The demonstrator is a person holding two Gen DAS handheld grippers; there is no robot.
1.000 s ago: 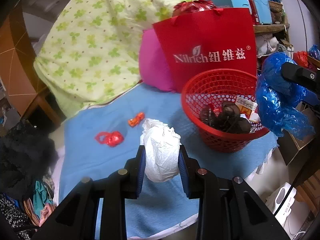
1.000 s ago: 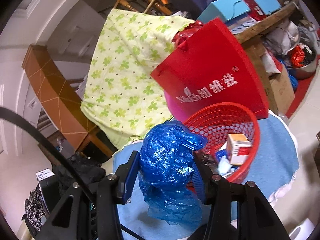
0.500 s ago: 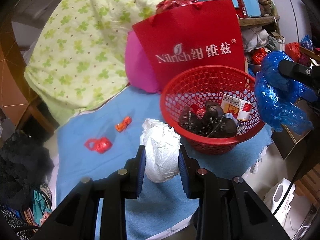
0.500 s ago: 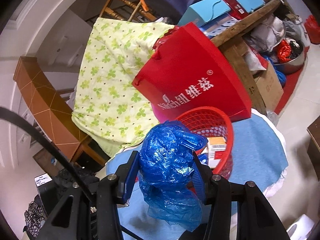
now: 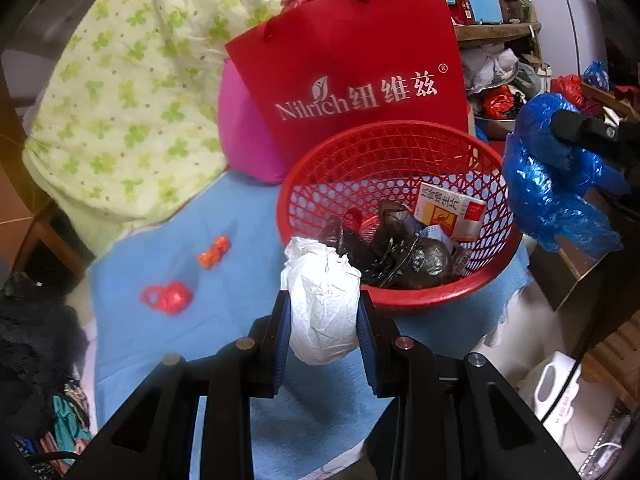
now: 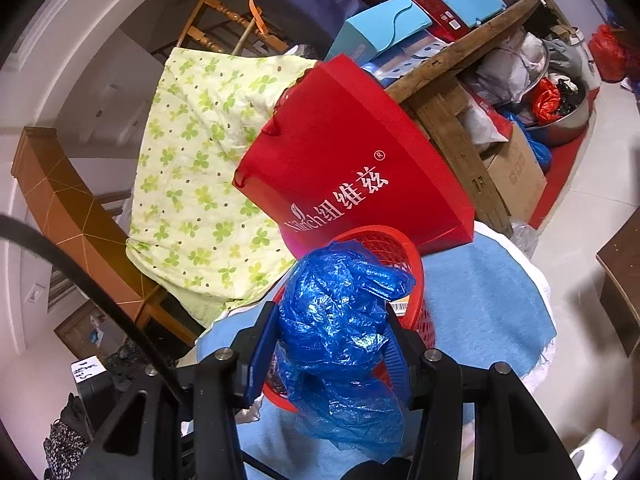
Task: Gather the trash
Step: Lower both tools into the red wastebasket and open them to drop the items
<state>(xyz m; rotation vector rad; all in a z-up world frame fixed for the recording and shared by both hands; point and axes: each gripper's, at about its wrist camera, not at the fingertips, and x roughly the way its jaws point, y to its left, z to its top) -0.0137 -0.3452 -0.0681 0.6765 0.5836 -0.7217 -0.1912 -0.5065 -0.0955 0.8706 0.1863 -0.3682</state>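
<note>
My left gripper point(image 5: 322, 312) is shut on a crumpled white paper wad point(image 5: 322, 300), held just in front of the near rim of a red mesh basket point(image 5: 384, 148). The basket holds dark wrappers and an orange-white carton point(image 5: 450, 214). My right gripper point(image 6: 332, 332) is shut on a crumpled blue plastic bag point(image 6: 340, 328), held above the basket's rim point(image 6: 400, 240); the bag also shows in the left wrist view point(image 5: 552, 184) to the right of the basket. Two red wrapper scraps point(image 5: 166, 298) point(image 5: 214, 252) lie on the blue cloth point(image 5: 240, 280).
A red Nilrich paper bag point(image 5: 352, 80) and a pink cushion point(image 5: 244, 140) stand behind the basket. A green-patterned quilt point(image 5: 132, 100) lies at the left. Cluttered shelves point(image 6: 460, 60) and boxes are at the right. A white container point(image 5: 560, 384) stands on the floor.
My left gripper has moved with the paper wad toward the basket, which now looms larger. My right gripper has risen and drawn back a little with the blue bag.
</note>
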